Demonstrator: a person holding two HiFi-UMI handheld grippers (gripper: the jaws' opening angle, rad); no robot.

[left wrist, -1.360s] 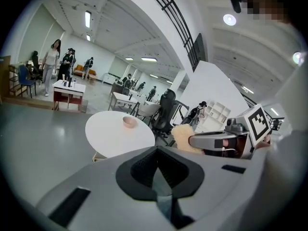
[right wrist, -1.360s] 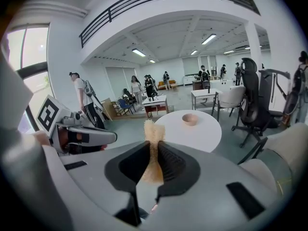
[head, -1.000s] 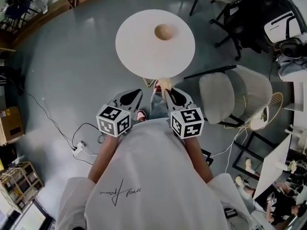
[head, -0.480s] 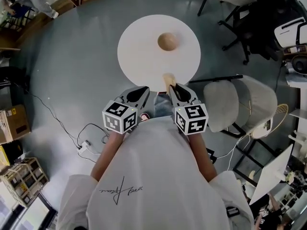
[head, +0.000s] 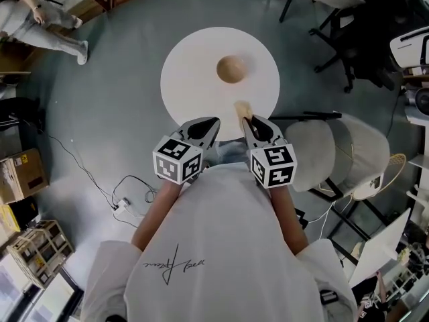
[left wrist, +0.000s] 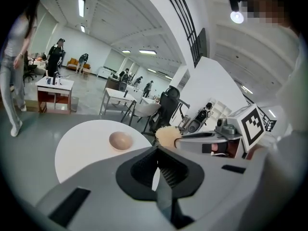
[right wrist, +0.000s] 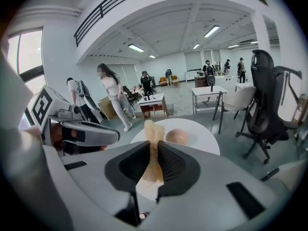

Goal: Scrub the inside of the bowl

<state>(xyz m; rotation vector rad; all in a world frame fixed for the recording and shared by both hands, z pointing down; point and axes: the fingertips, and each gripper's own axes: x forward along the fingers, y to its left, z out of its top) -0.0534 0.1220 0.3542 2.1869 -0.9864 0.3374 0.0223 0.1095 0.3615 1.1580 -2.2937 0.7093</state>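
A tan bowl [head: 231, 69] stands upright, a little past the middle of a round white table [head: 194, 79]. My right gripper [head: 246, 121] is shut on a beige scrubbing sponge [head: 241, 108], which sticks out over the table's near edge, well short of the bowl. In the right gripper view the sponge [right wrist: 153, 153] stands upright between the jaws, with the bowl [right wrist: 178, 136] beyond it. My left gripper [head: 212, 122] hovers beside it at the near table edge, shut on nothing. The left gripper view shows the bowl [left wrist: 120, 140] ahead and the sponge [left wrist: 168, 136] to the right.
A grey padded chair [head: 335, 146] stands close to the table's right side, with black office chairs [head: 362, 25] further back. A cable and power strip [head: 124, 205] lie on the floor at left. Cardboard boxes [head: 20, 173] sit at far left. A person [head: 47, 19] walks at top left.
Both grippers have moved forward together toward the table. The sponge now reaches over the near edge, where before it hung short of it. The bowl has not moved.
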